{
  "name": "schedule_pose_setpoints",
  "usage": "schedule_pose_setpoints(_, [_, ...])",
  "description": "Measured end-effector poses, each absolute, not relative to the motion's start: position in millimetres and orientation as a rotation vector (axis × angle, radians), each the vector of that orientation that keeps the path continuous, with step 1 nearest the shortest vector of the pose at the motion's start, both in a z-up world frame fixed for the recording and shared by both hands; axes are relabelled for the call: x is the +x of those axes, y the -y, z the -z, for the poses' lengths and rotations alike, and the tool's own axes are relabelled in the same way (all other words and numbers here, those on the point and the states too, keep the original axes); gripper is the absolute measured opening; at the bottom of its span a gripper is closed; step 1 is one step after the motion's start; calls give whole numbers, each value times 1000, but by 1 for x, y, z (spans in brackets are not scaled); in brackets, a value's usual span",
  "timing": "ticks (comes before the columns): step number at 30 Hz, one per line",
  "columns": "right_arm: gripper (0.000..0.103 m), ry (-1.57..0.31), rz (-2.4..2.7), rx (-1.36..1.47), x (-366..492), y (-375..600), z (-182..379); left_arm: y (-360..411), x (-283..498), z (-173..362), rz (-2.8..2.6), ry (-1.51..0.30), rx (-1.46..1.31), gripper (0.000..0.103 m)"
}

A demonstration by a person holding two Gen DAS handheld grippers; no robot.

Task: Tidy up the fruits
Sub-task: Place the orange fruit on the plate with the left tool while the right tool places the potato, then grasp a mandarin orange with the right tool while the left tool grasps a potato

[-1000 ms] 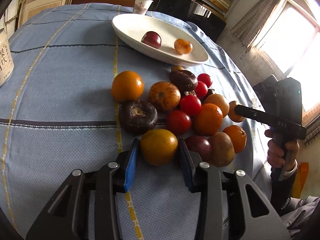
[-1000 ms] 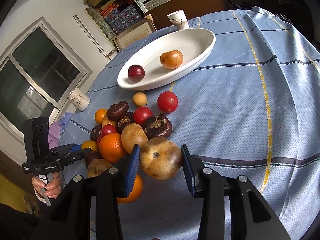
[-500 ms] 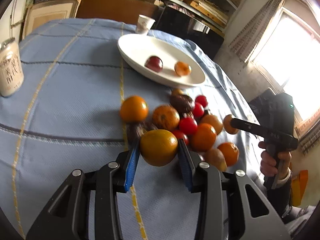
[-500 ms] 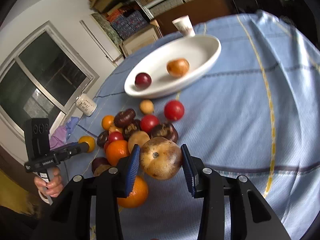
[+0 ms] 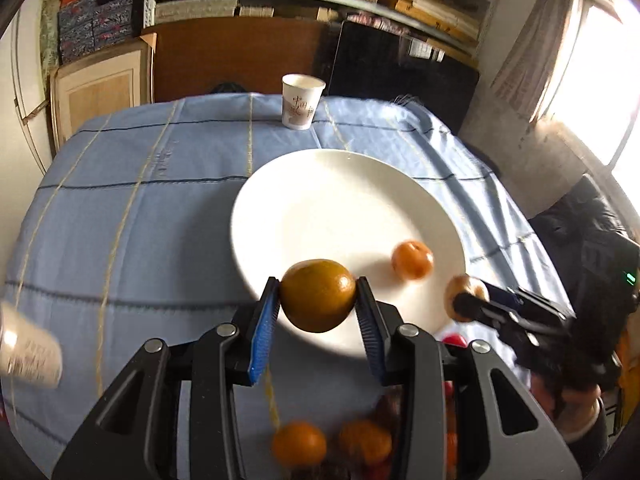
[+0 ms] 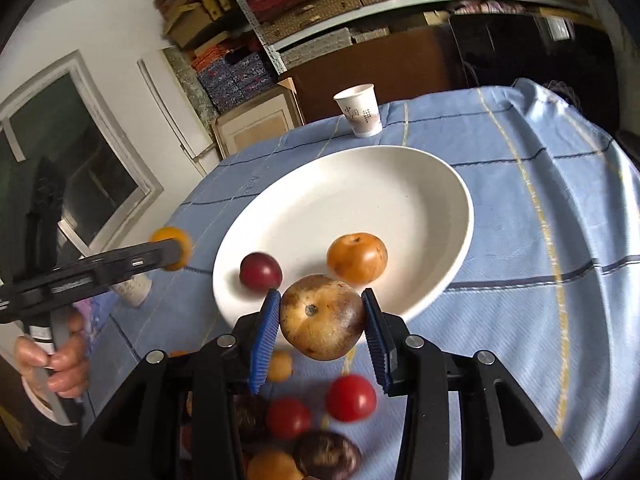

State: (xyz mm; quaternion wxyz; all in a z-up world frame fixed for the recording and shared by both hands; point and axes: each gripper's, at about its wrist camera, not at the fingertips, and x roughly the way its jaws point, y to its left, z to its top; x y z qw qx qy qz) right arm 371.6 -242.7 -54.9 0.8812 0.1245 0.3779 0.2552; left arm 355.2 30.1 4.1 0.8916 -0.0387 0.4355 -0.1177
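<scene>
My left gripper [image 5: 317, 300] is shut on an orange [image 5: 318, 295] and holds it in the air over the near rim of the white plate [image 5: 320, 200]. My right gripper [image 6: 320, 320] is shut on a brown speckled fruit [image 6: 321, 317], held above the plate's [image 6: 400, 184] near edge. In the plate lie a dark red plum [image 6: 261, 270] and an orange persimmon [image 6: 357, 258], which also shows in the left wrist view [image 5: 412, 260]. The right gripper with its fruit shows in the left wrist view [image 5: 466, 298]. The left gripper shows in the right wrist view [image 6: 172, 249].
A pile of loose fruit lies on the blue tablecloth [image 6: 540, 320] below the grippers: red tomatoes [image 6: 351, 397], dark fruits [image 6: 327, 455], oranges [image 5: 299, 445]. A paper cup [image 5: 302, 101] stands beyond the plate. A white can [image 5: 28, 354] is at the left.
Both grippers have lifted and moved forward with their fruits, from over the fruit pile to the near edge of the plate.
</scene>
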Motion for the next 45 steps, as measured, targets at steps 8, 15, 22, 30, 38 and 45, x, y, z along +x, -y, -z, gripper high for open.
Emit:
schedule_pose_setpoints(8, [46, -810, -527, 227, 387, 235, 62, -11, 406, 29, 200, -989, -27, 39])
schedule_pose_setpoints(15, [59, -753, -592, 231, 360, 243, 37, -12, 363, 0, 93, -859, 34, 96])
schedule_pose_setpoints(22, [59, -732, -614, 173, 319, 246, 34, -35, 268, -5, 80, -761, -96, 99])
schedule_pose_setpoints(30, [59, -834, -723, 206, 287, 260, 53, -78, 228, 25, -12, -810, -276, 99])
schedule_pose_setpoints(38, [59, -889, -966, 190, 245, 268, 67, -85, 214, 29, 19, -808, -315, 99])
schedule_pose_setpoints(45, [59, -839, -958, -14, 219, 253, 62, -81, 218, 32, 6, -824, -284, 99])
